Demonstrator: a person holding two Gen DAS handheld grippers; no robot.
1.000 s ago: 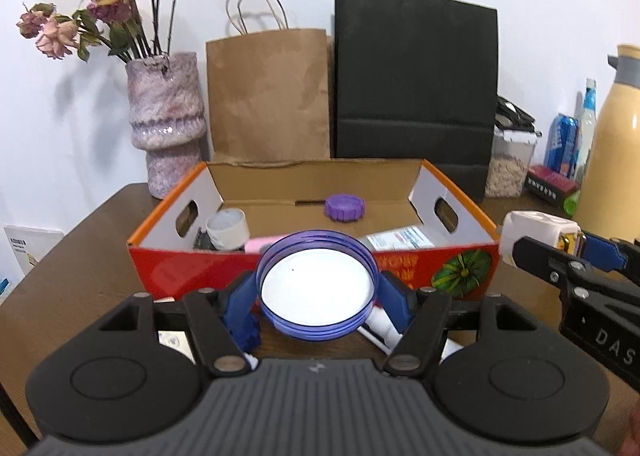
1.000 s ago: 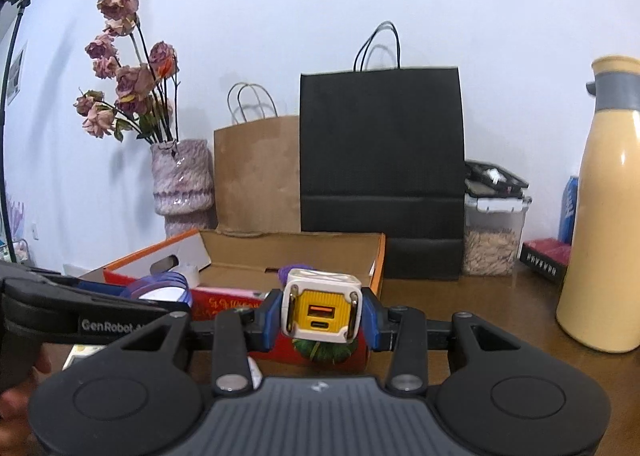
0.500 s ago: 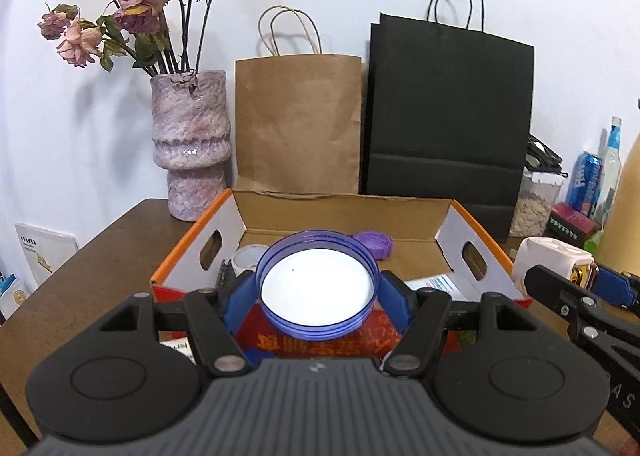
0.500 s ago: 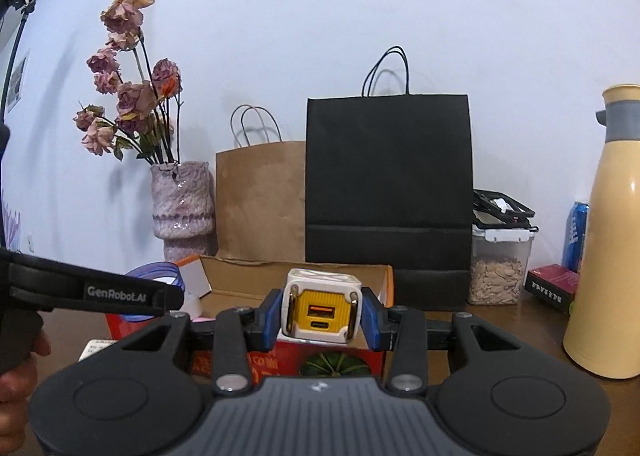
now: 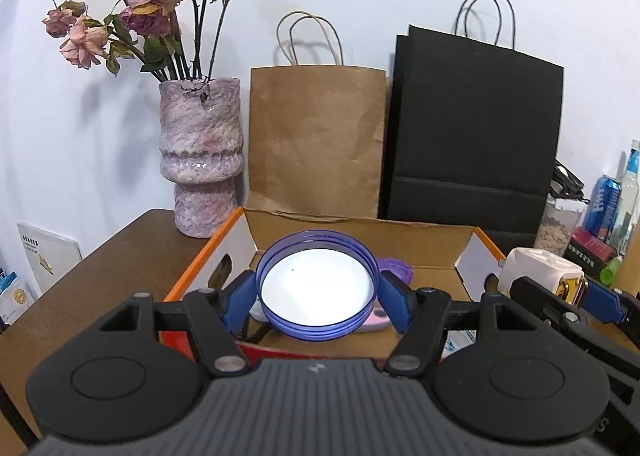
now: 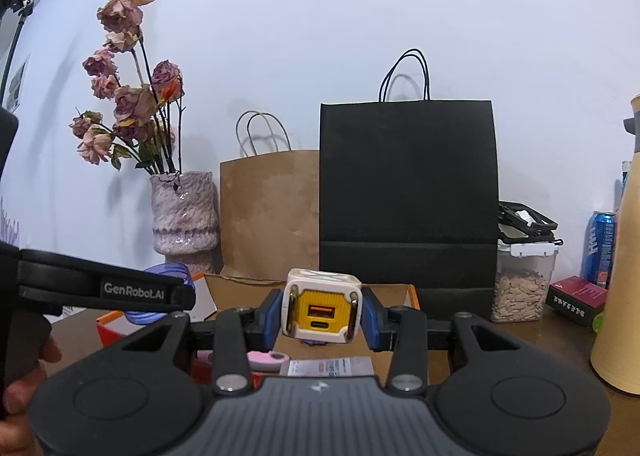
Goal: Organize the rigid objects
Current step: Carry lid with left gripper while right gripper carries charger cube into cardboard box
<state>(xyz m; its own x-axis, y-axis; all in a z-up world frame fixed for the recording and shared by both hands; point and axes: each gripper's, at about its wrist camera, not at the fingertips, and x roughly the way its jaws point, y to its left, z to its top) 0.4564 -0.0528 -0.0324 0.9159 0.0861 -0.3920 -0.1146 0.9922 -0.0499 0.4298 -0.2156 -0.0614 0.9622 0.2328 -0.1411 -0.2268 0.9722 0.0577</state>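
Note:
My left gripper [image 5: 317, 294] is shut on a round blue lid [image 5: 316, 283] with a white inside, held above the near part of an orange-edged cardboard box [image 5: 360, 230]. My right gripper [image 6: 322, 314] is shut on a white and yellow cube charger [image 6: 322, 310] over the same box [image 6: 414, 292]. In the left wrist view the charger [image 5: 540, 266] shows at the right, beside the box's right wall. Inside the box lie a purple cap [image 5: 394, 268], a pink item [image 6: 268, 360] and a small printed packet [image 6: 330, 367].
Behind the box stand a mottled vase [image 5: 200, 154] with dried roses, a brown paper bag [image 5: 316, 140] and a black paper bag [image 5: 472, 136]. A seed-filled container [image 6: 520, 288], a blue can [image 6: 600, 248], a red box [image 6: 576, 298] and a tall cream flask [image 6: 624, 276] crowd the right.
Both grippers have moved forward and slightly up with their loads. They now hang over the box instead of in front of its red front wall.

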